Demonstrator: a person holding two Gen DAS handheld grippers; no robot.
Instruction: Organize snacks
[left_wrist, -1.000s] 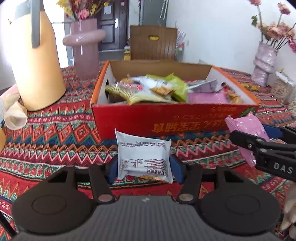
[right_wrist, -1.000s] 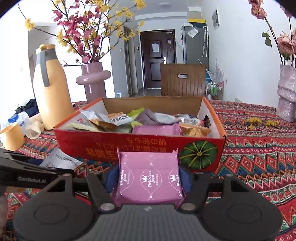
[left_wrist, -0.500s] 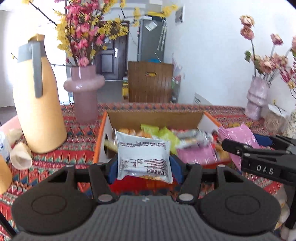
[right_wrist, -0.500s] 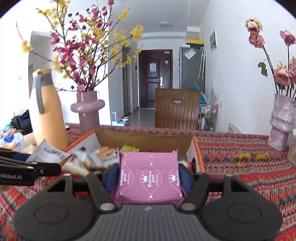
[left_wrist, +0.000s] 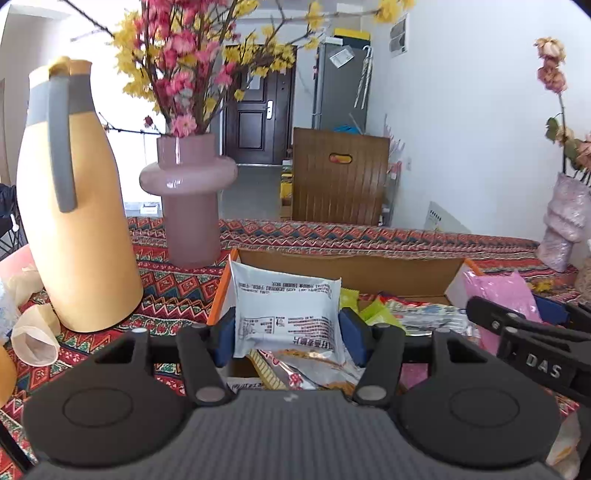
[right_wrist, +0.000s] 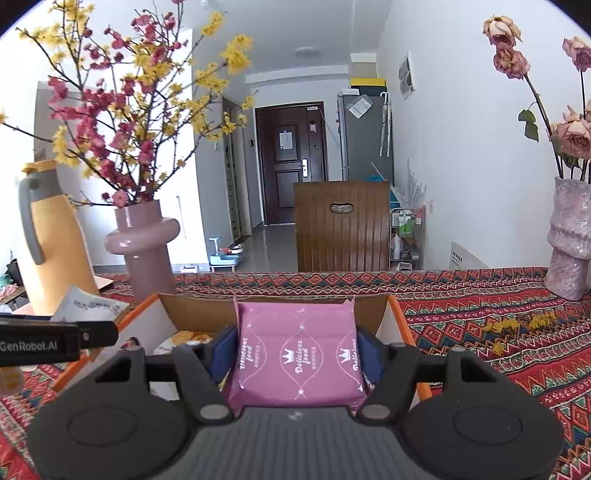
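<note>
I have a snack in each set of tongs, both carried over the open cardboard box (left_wrist: 351, 264) on the patterned tablecloth (right_wrist: 480, 314). My left gripper (left_wrist: 286, 328) is clamped on the white packet (left_wrist: 286, 310), its blue pads pressing the two side edges; the packet stands upright above the box's left end, over the snacks already piled inside. My right gripper (right_wrist: 295, 354) is clenched the same way on the pink packet (right_wrist: 297, 358), which hangs above the right half of the box.

To do this well, I should lower each packet close to the pile before letting go, so it lies flat rather than tipping over the rim. I should also keep the two tongs apart, since they sit close side by side. Both point forward, roughly level, toward the far wall of the box.
</note>
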